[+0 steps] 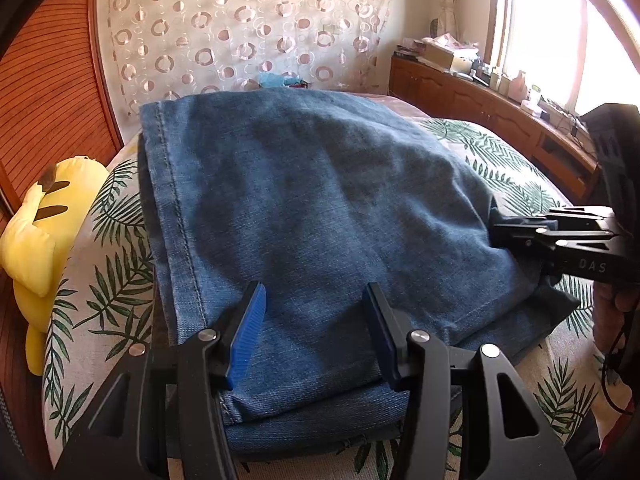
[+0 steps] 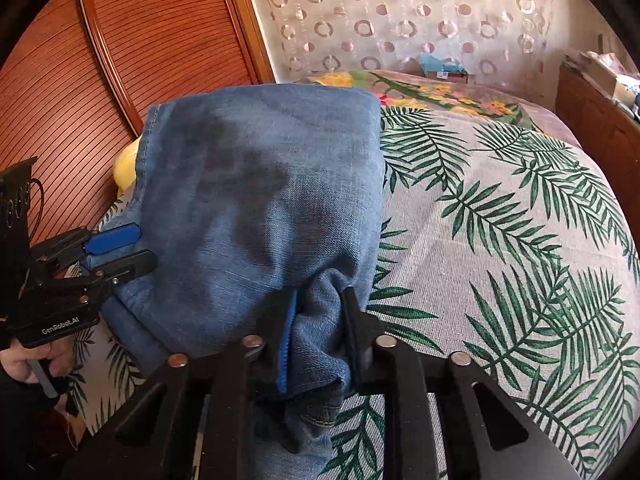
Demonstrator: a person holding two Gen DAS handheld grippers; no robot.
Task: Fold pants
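Observation:
Blue denim pants [image 1: 320, 200] lie folded in layers on the bed. My left gripper [image 1: 316, 304] stands open over their near edge, its blue pad [image 1: 248, 332] and its dark pad resting apart on the top layer with flat cloth between them. In the right wrist view the left gripper [image 2: 120, 250] sits at the pants' left edge. My right gripper [image 2: 320, 316] is shut on a bunched fold of the pants [image 2: 260, 200] at their near right corner, with denim squeezed between its pads. The left wrist view shows the right gripper [image 1: 516, 232] biting the right edge.
The bed cover [image 2: 500, 220] has a green leaf print. A yellow plush toy [image 1: 44, 220] lies left of the pants, against a wooden slatted panel [image 2: 140, 40]. A wooden cabinet [image 1: 500, 108] with clutter runs under the window on the right. A hand [image 2: 24, 364] holds the left gripper's handle.

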